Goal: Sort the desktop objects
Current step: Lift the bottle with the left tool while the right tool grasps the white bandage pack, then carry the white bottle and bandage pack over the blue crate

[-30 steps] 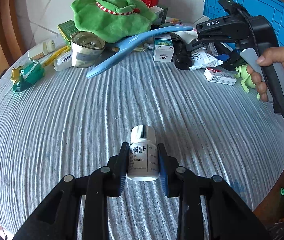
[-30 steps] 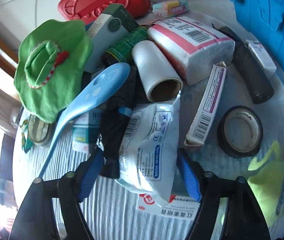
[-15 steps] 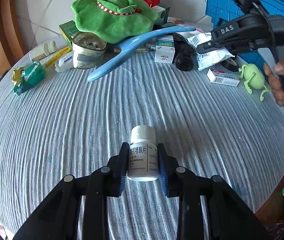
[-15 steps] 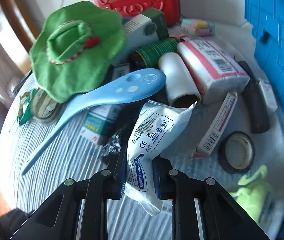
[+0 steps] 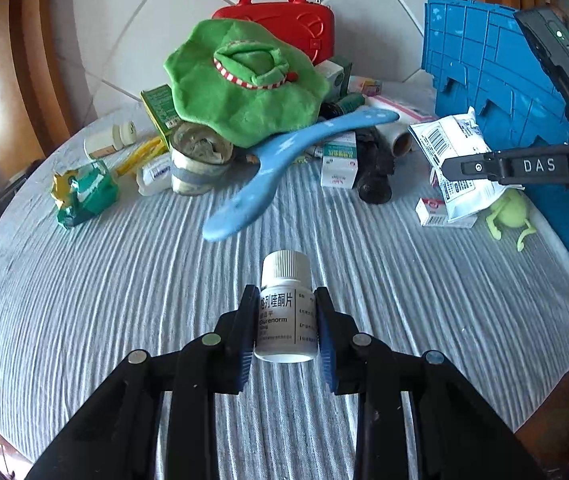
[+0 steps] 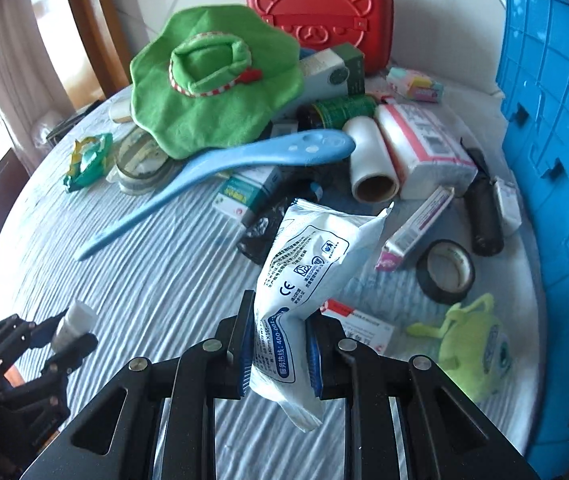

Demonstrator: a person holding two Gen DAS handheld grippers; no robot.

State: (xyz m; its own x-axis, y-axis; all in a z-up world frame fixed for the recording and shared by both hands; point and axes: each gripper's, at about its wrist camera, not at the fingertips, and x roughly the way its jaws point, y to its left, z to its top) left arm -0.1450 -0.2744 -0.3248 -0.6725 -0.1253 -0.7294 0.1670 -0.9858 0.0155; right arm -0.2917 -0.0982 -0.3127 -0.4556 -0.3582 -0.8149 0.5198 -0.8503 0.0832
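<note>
Lifted white packet (image 6: 304,280) now pinched by right gripper (image 6: 280,344) (left gripper (image 5: 286,322) clamps pill bottle (image 5: 286,312)).

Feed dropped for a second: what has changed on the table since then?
The right tool closed on the white pouch and lifted it off the pile. The left tool stays shut on the pill bottle. The green hat and blue shoehorn have not moved.

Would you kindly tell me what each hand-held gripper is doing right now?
Left hand-held gripper: closed on the white pill bottle.
Right hand-held gripper: closed on the white sealed packet.
</note>
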